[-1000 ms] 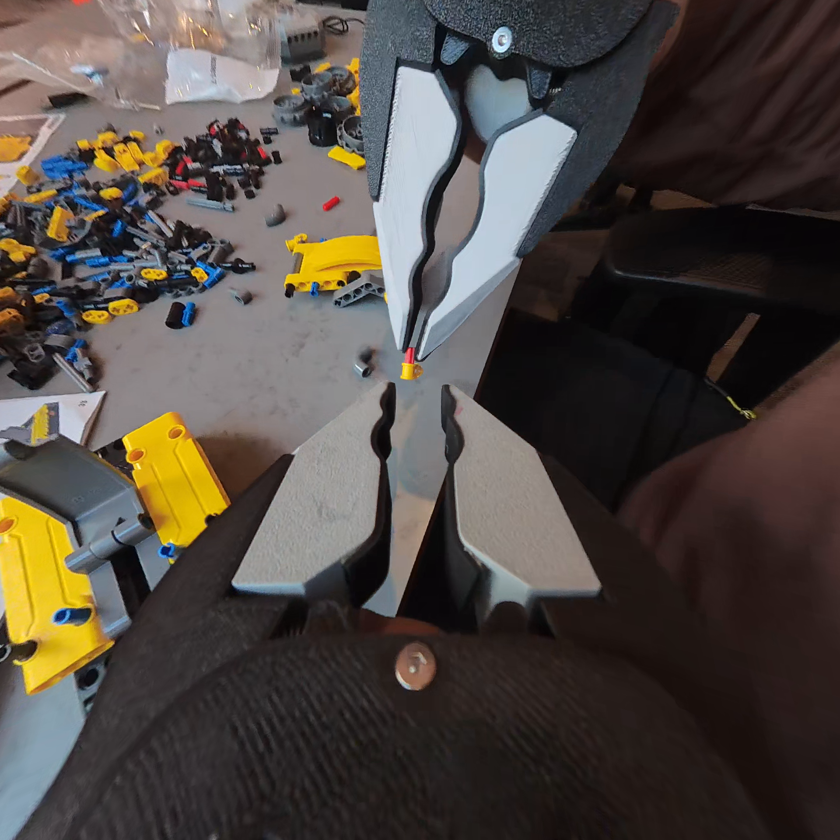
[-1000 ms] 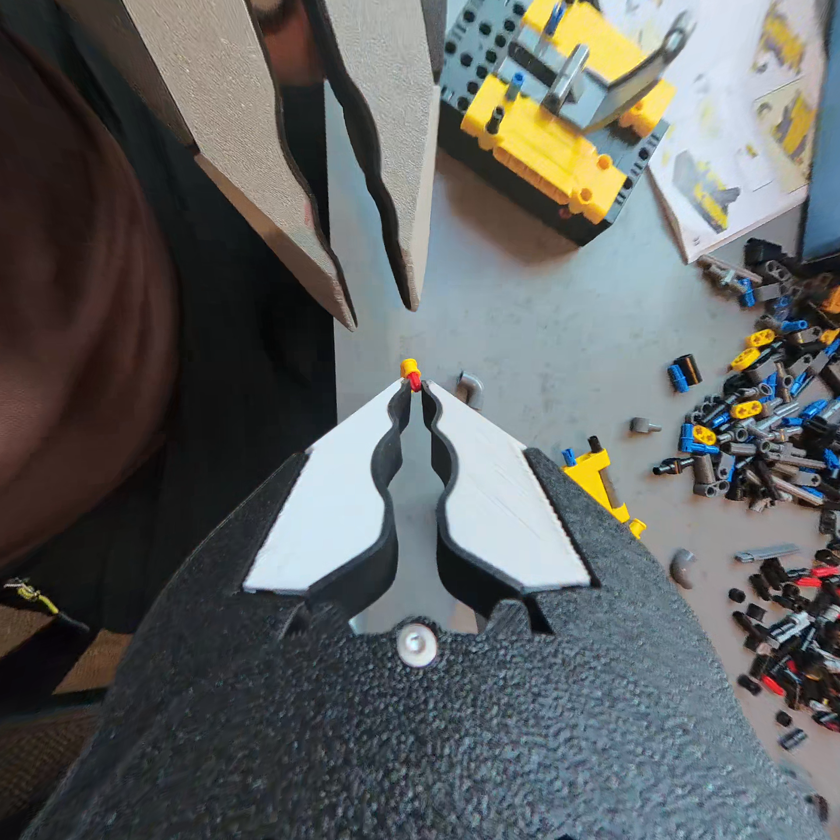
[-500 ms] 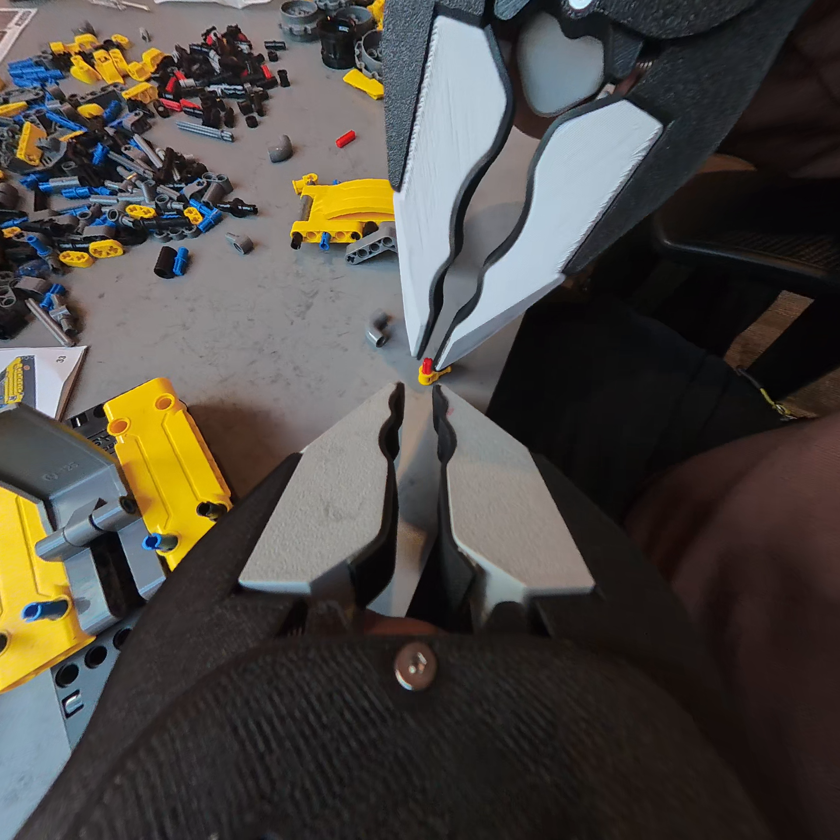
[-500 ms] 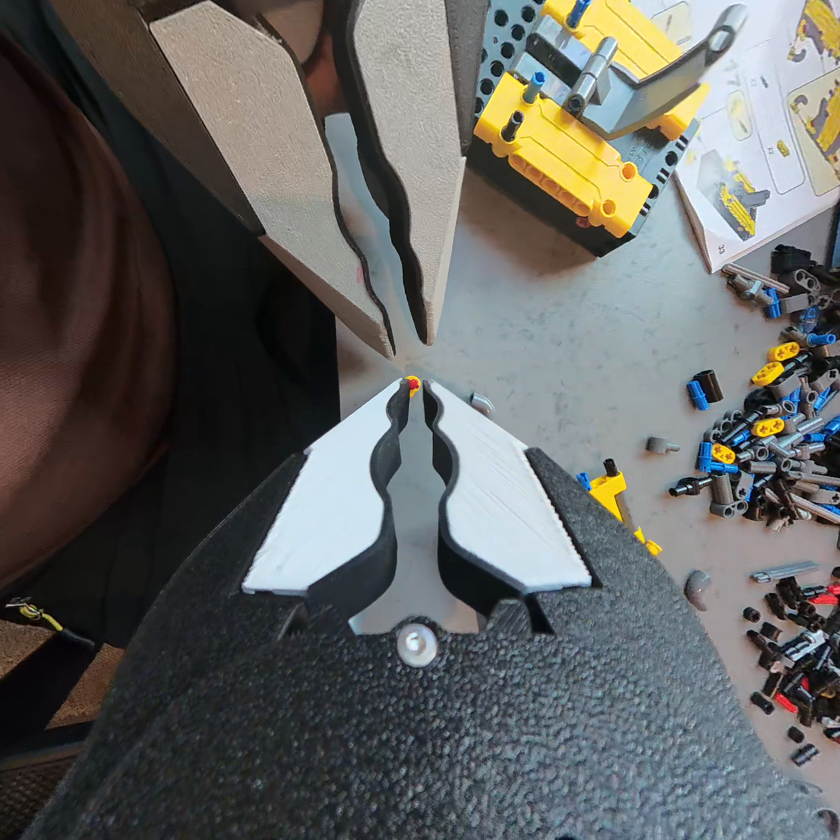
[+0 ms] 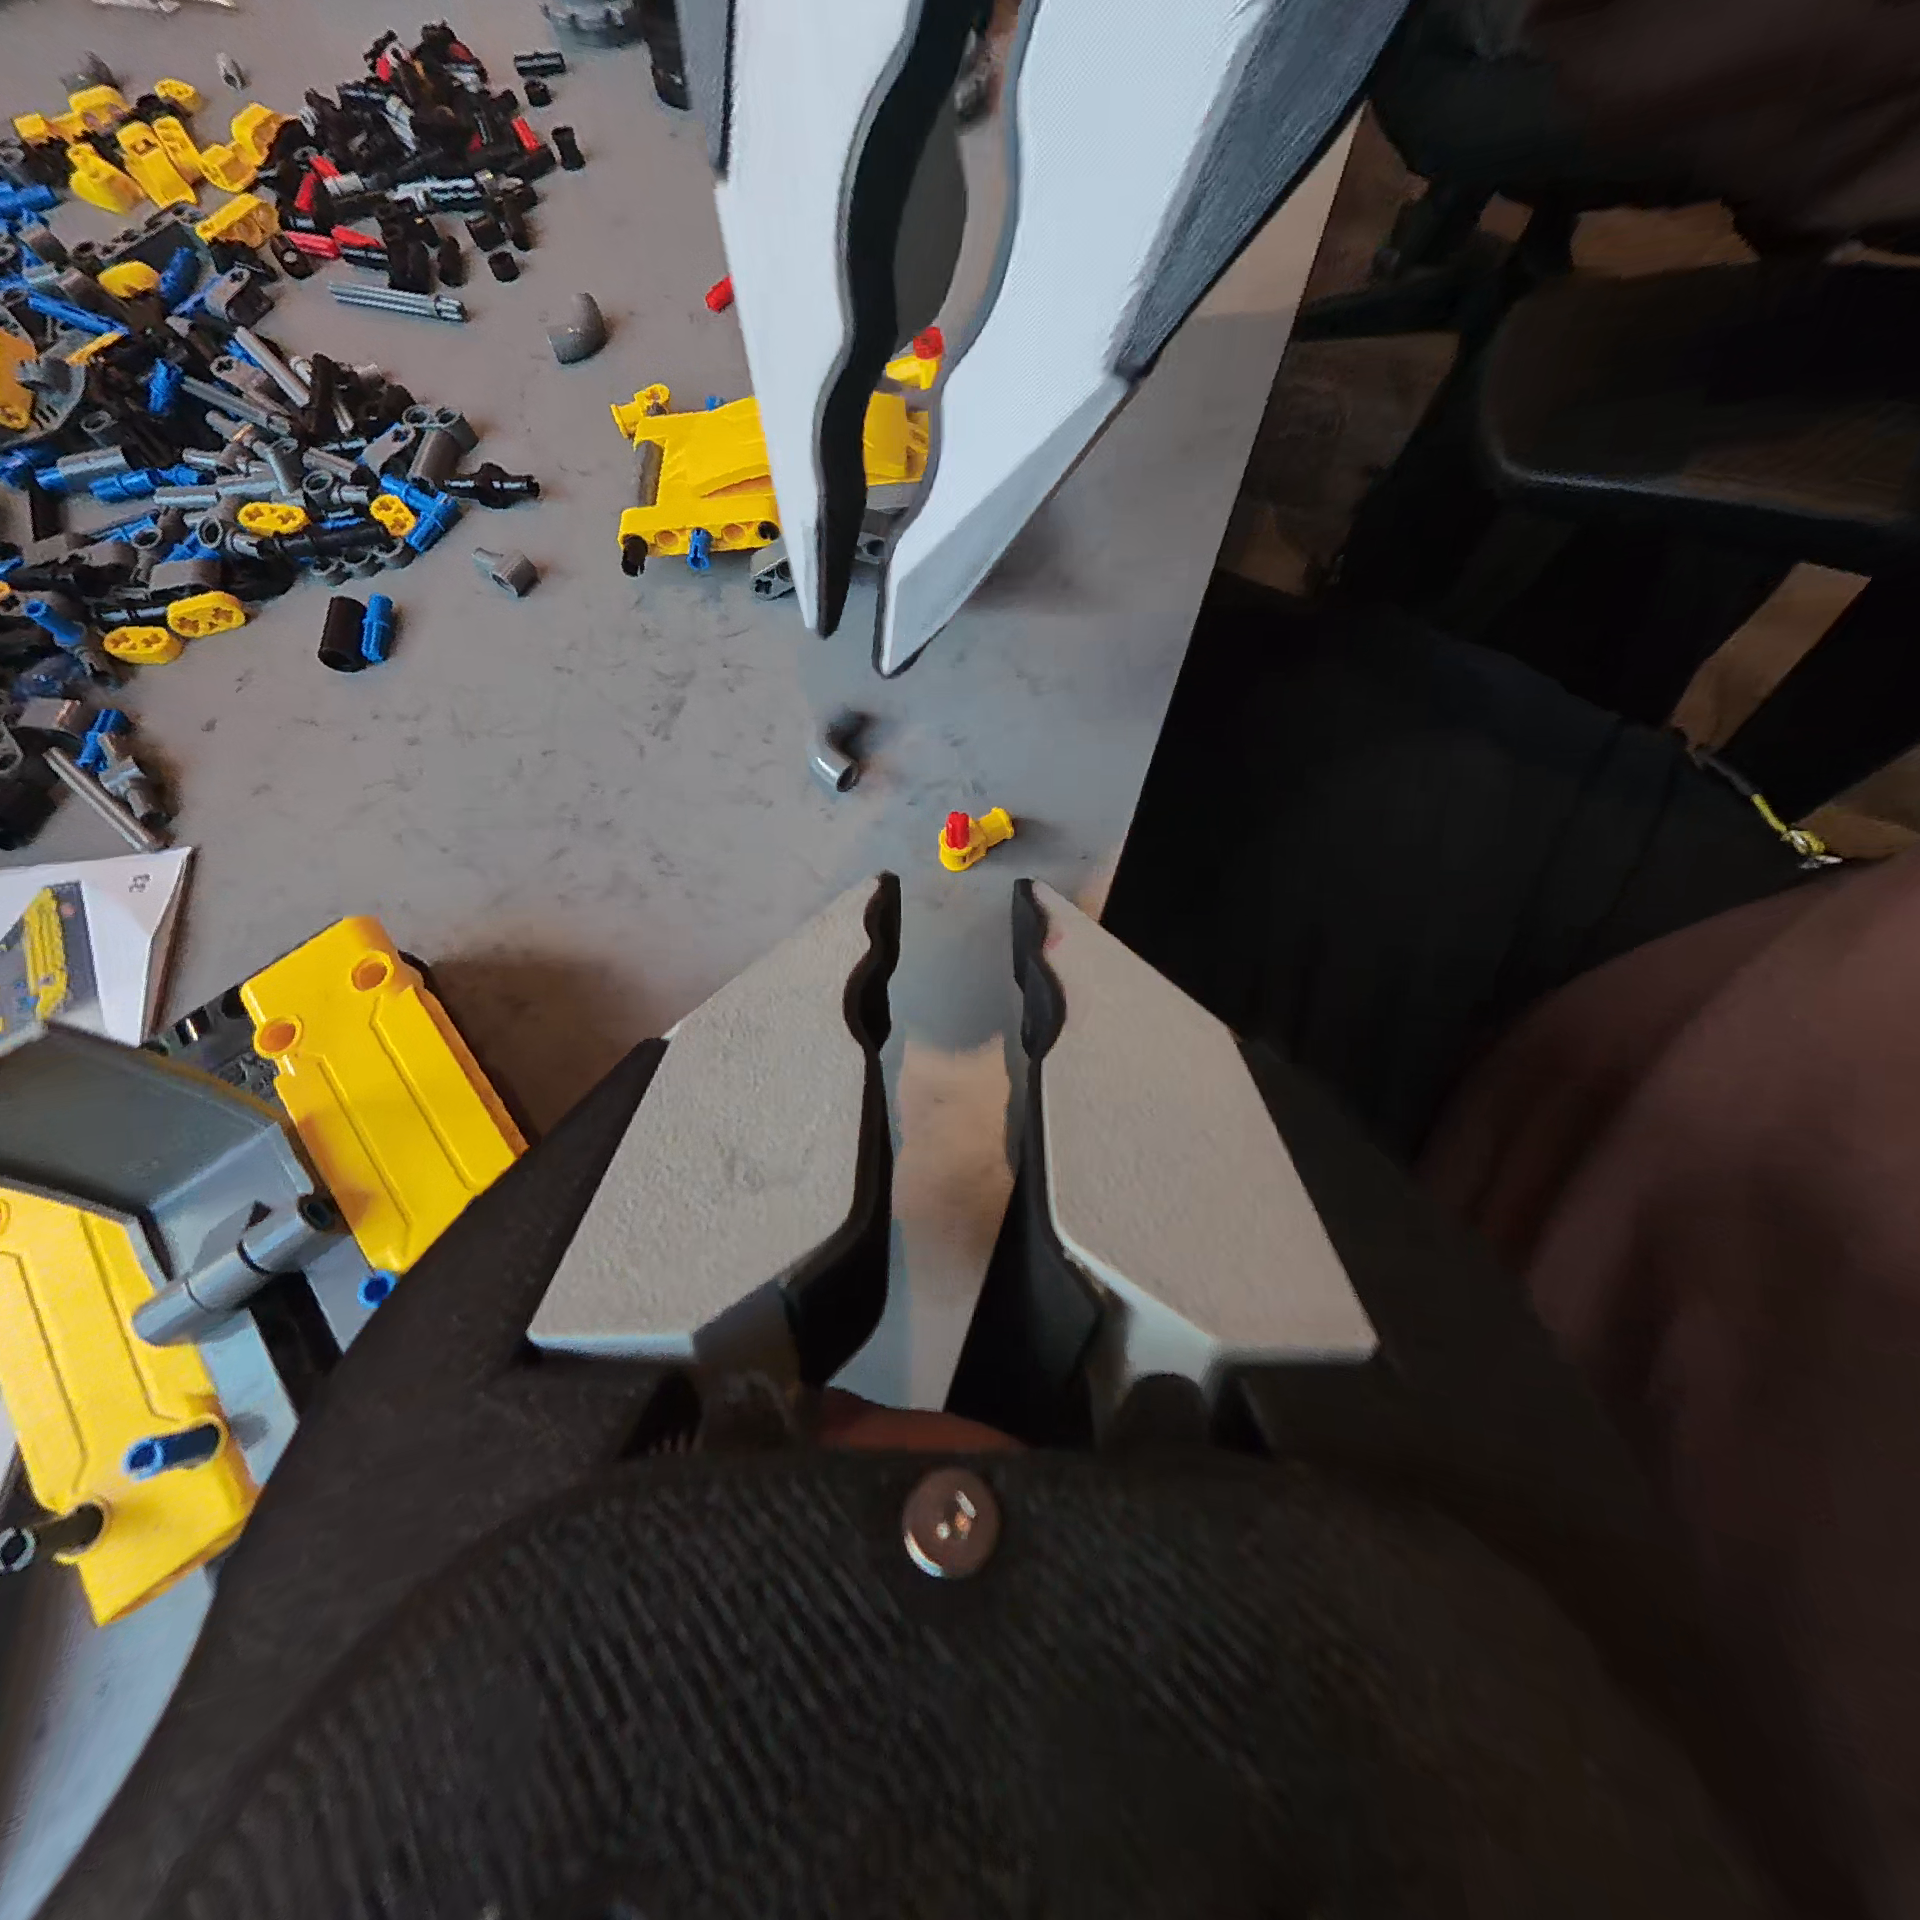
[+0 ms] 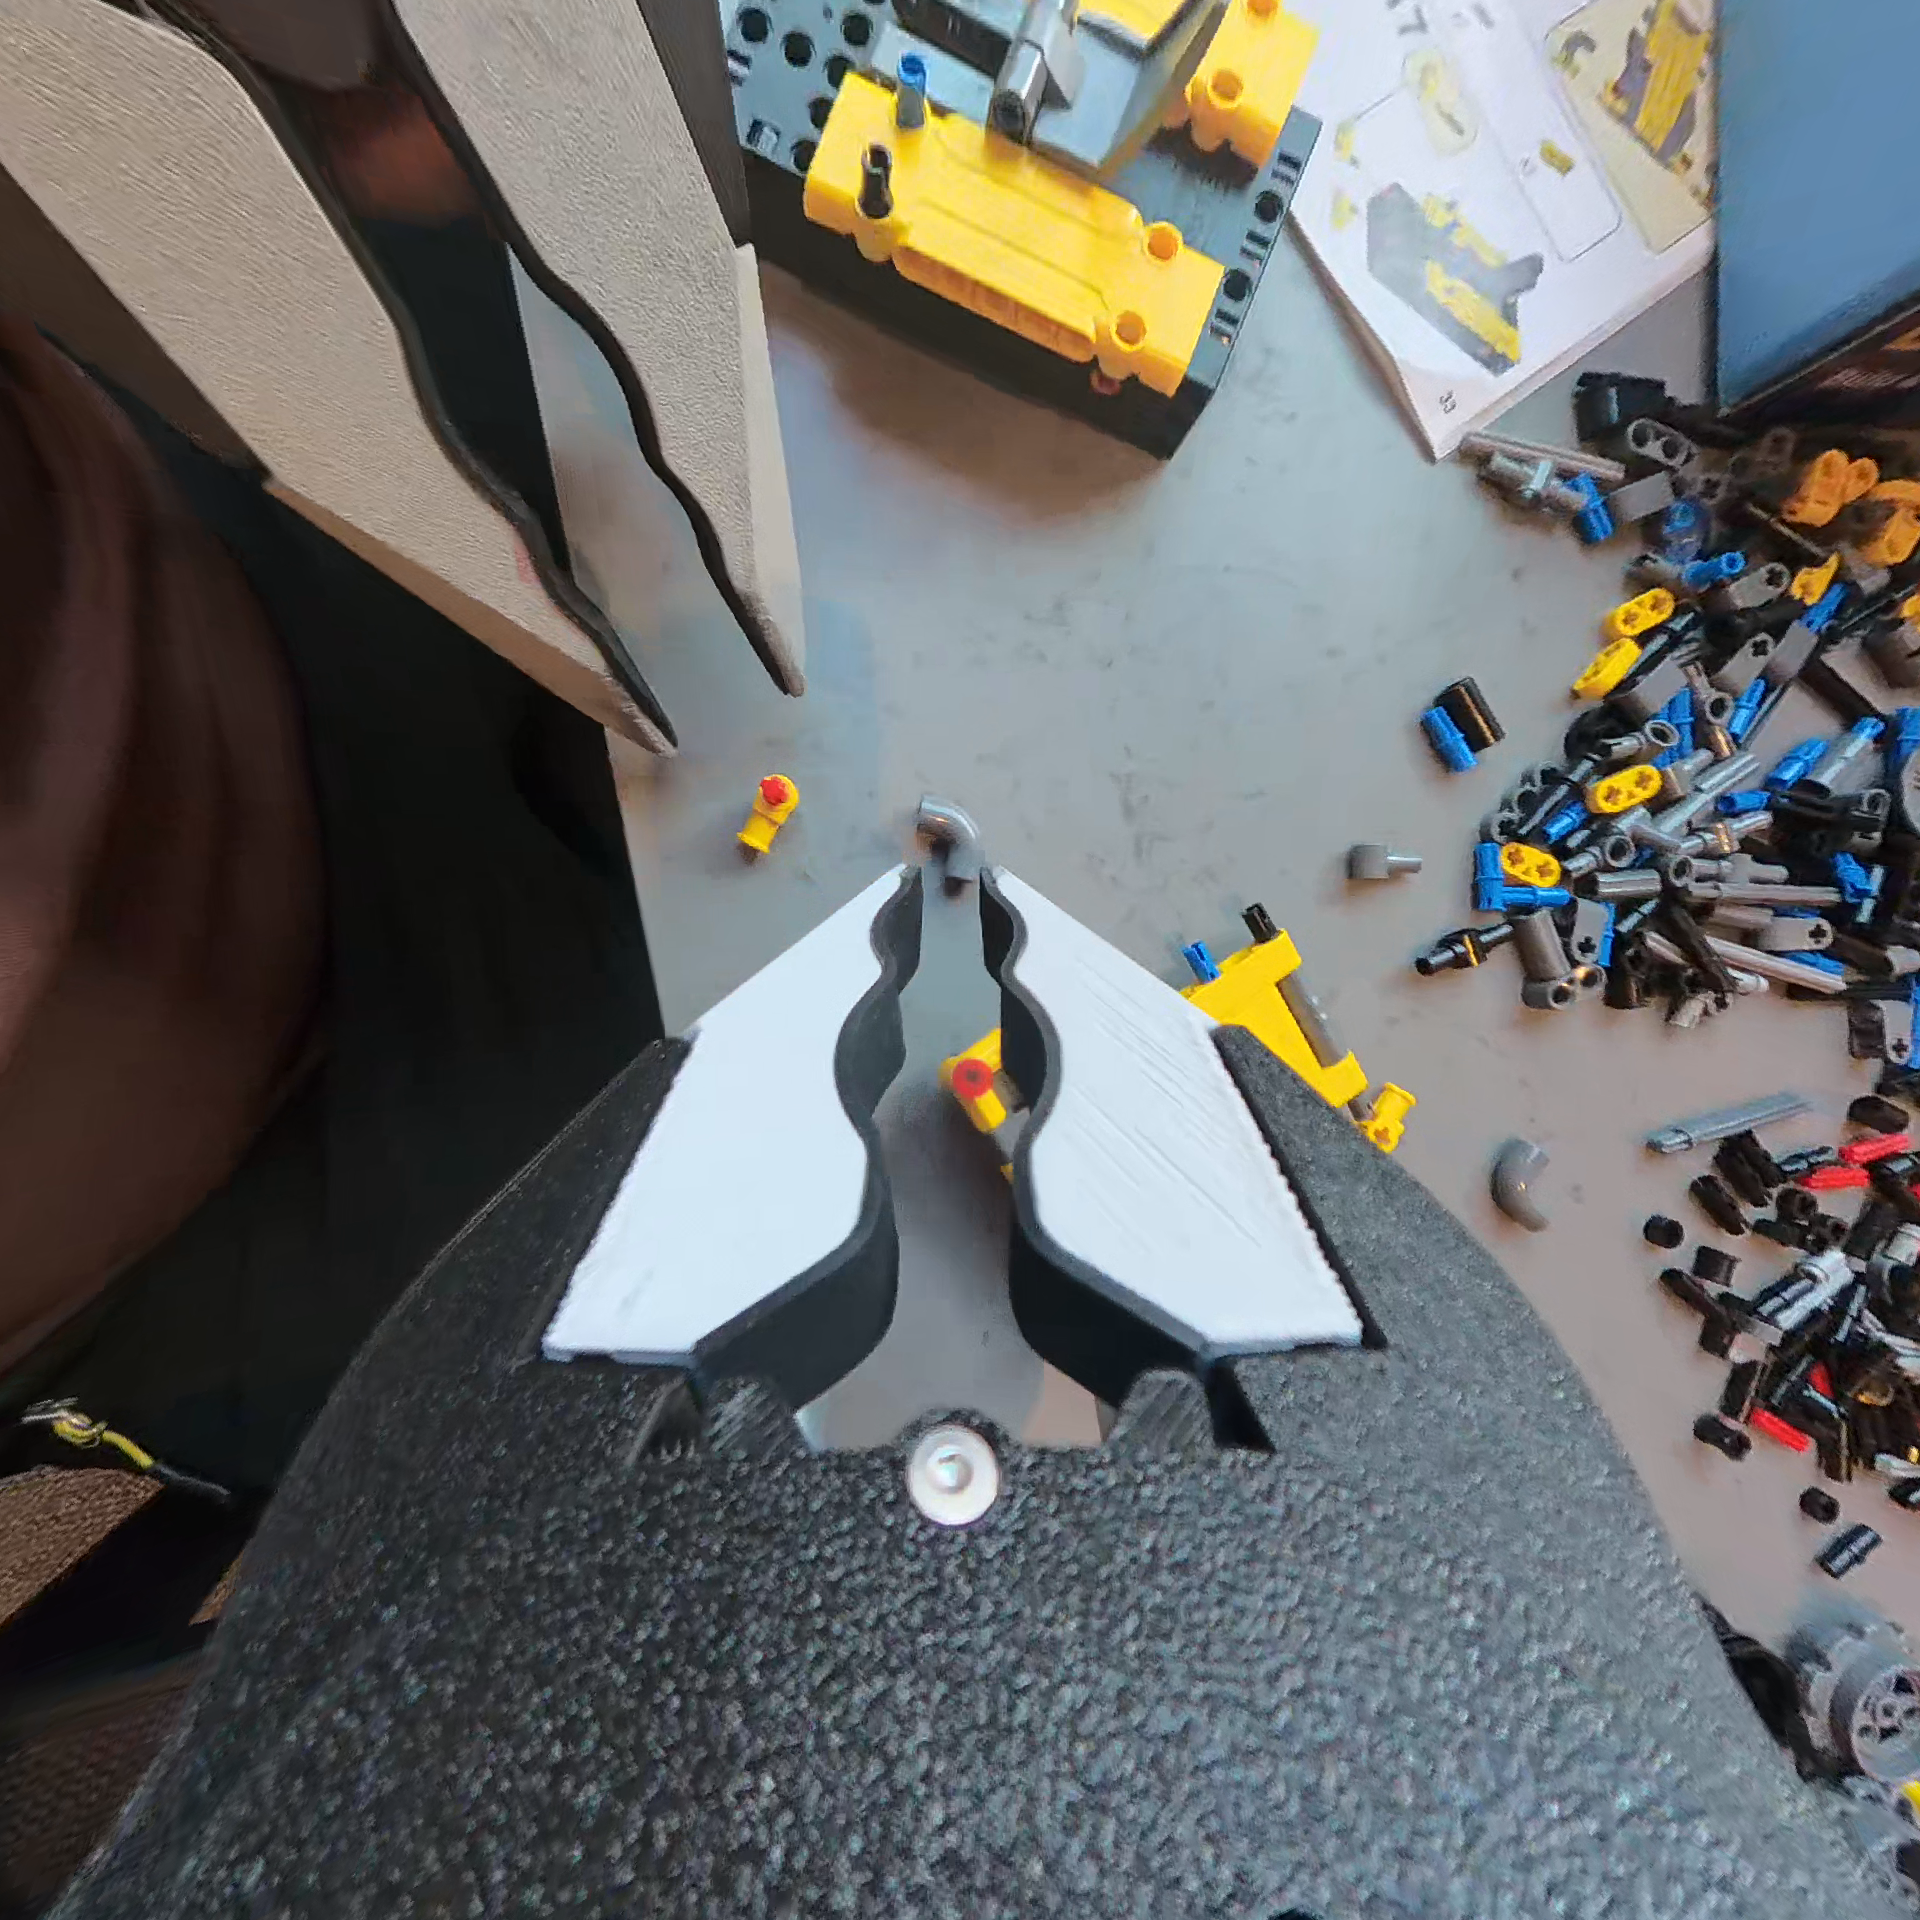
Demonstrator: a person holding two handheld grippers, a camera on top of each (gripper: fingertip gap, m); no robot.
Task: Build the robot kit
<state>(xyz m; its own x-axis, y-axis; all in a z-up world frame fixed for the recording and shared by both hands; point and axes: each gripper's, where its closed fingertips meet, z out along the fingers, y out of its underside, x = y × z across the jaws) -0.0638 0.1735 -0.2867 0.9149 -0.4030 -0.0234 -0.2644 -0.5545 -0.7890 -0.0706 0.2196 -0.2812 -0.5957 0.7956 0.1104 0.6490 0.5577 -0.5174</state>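
Note:
A small yellow connector with a red pin [image 5: 971, 836] lies loose on the grey table [image 5: 644, 790] near its edge; it also shows in the right wrist view [image 6: 769, 810]. My left gripper [image 5: 954, 888] is open and empty, its tips just short of that piece. My right gripper [image 6: 948, 878] is slightly open and empty, raised above the table, with a grey elbow piece [image 6: 948, 826] just ahead of its tips. The right gripper [image 5: 860, 644] hangs over a yellow sub-assembly [image 5: 707, 488] in the left wrist view. The left gripper [image 6: 727, 717] shows at the top left of the right wrist view.
A large yellow and grey model [image 6: 1008, 229] stands beside the left gripper, with a booklet [image 6: 1475, 208] and a blue box [image 6: 1818, 187] behind it. A wide heap of small black, blue and yellow parts [image 6: 1714, 831] covers the far side. A person's dark clothing lies past the table edge [image 5: 1195, 623]. The tips of one gripper are about 5 cm away from the tips of the other.
My right gripper opened, let go of the yellow and red piece and pulled up and away. The piece now lies on the table. My left gripper opened a little wider.

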